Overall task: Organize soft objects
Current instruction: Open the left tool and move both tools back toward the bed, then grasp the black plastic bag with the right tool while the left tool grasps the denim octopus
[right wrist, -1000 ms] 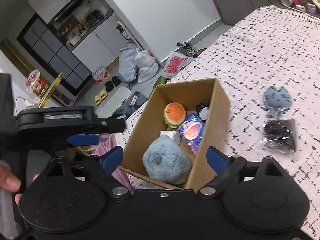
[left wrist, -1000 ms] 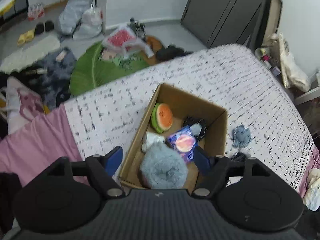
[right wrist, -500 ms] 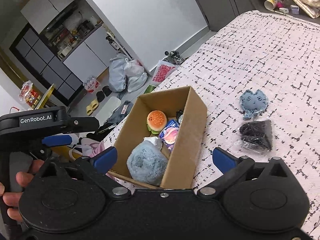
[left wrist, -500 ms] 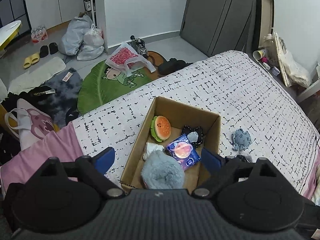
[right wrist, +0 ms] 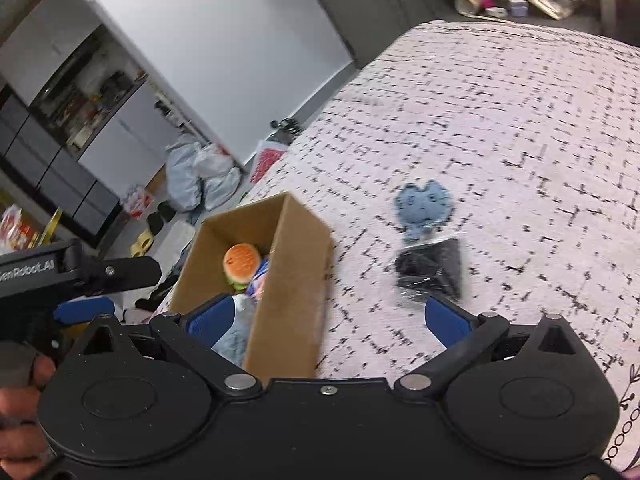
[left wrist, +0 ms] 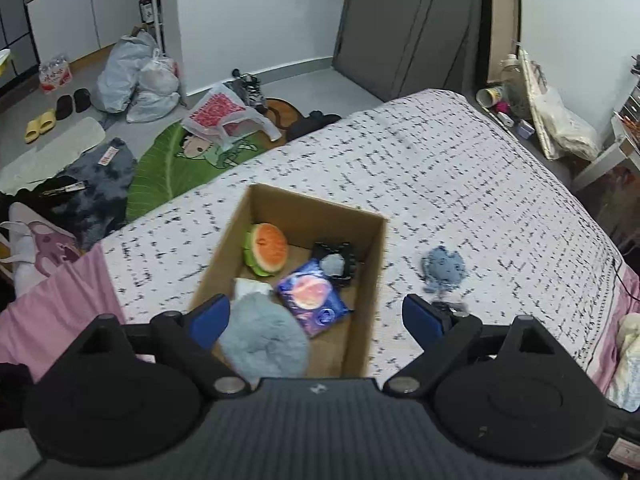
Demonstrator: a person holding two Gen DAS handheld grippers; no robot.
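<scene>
Both grippers are up in the air over the bed (left wrist: 460, 168), tilted down at it, neither touching anything. The left gripper (left wrist: 316, 316) has its blue tongs spread wide with nothing between them, and it hangs right over the near end of the cardboard box (left wrist: 368, 280). The right gripper (right wrist: 327, 317) is just as wide and just as empty — it sits off the box's right side, so its left pad overlaps the box's near corner and its right pad is down by a dark plastic bag (right wrist: 430, 274).

The box stands on the bedspread toward the left edge of the bed. From the left wrist view you can look straight into it: a burger plush (left wrist: 267, 249) at the far left, a white crumpled thing (left wrist: 251, 286) below it, a fluffy grey-blue plush (left wrist: 264, 344) at the near end, a purple packet (left wrist: 314, 297) in the middle, and a small black item with a pale centre (left wrist: 335, 265) against the right wall.

The right wrist view only catches the burger and a sliver of the fluffy one over the box wall, but it shows what's outside much better — a blue knit toy (right wrist: 424, 210) lying on the bedspread to the right of the box, with the dark bag touching its near side. That view also shows the left gripper's body and the hand (right wrist: 18, 396) holding it.
</scene>
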